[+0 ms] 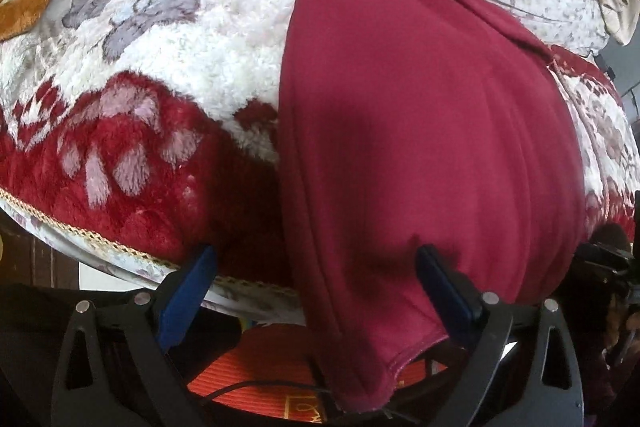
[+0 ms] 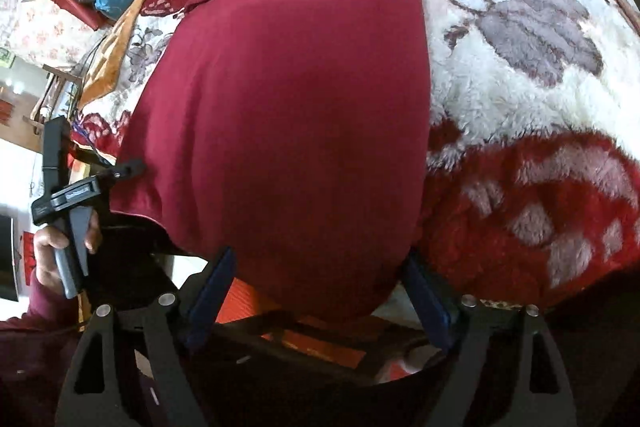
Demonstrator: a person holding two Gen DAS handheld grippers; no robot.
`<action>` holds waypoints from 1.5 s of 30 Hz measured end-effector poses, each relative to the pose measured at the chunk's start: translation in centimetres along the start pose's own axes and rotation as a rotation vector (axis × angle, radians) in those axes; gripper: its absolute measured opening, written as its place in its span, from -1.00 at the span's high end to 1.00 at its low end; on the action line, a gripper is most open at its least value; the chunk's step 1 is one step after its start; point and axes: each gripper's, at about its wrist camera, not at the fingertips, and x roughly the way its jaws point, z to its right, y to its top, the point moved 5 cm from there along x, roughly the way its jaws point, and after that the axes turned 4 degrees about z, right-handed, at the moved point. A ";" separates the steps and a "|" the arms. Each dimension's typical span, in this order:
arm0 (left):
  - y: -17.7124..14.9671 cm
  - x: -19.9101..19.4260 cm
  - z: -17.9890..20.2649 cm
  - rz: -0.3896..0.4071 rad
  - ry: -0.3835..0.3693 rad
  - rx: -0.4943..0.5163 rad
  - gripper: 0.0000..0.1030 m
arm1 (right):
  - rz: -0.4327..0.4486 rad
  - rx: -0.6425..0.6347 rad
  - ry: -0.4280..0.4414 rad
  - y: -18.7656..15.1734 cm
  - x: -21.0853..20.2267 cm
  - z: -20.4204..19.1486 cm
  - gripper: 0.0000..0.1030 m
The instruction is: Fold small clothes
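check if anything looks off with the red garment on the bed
The maroon garment isn't fully on the blanket: its near end hangs off the bed edge, between the open left claw and open right claw.

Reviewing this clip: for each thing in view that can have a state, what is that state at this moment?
Dark red fleece garment: spread lengthwise on the blanket, near end hanging over the bed edge.
Plush red-and-white floral blanket: laid flat under the garment.
Left gripper: open, garment's near end between its blue fingers.
Right gripper: open, straddling the garment's hanging end.
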 end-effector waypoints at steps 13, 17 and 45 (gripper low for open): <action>0.5 1.6 2.2 -0.014 0.058 0.029 -0.91 | -0.011 -0.010 0.103 0.3 1.2 -2.2 -0.70; 0.1 1.4 1.8 -0.028 0.049 0.028 -0.91 | -0.019 -0.018 0.108 -0.1 1.2 -2.0 -0.64; -2.0 0.1 0.3 -0.058 -0.036 0.030 0.73 | 0.026 -0.053 0.243 1.3 1.1 -4.3 0.61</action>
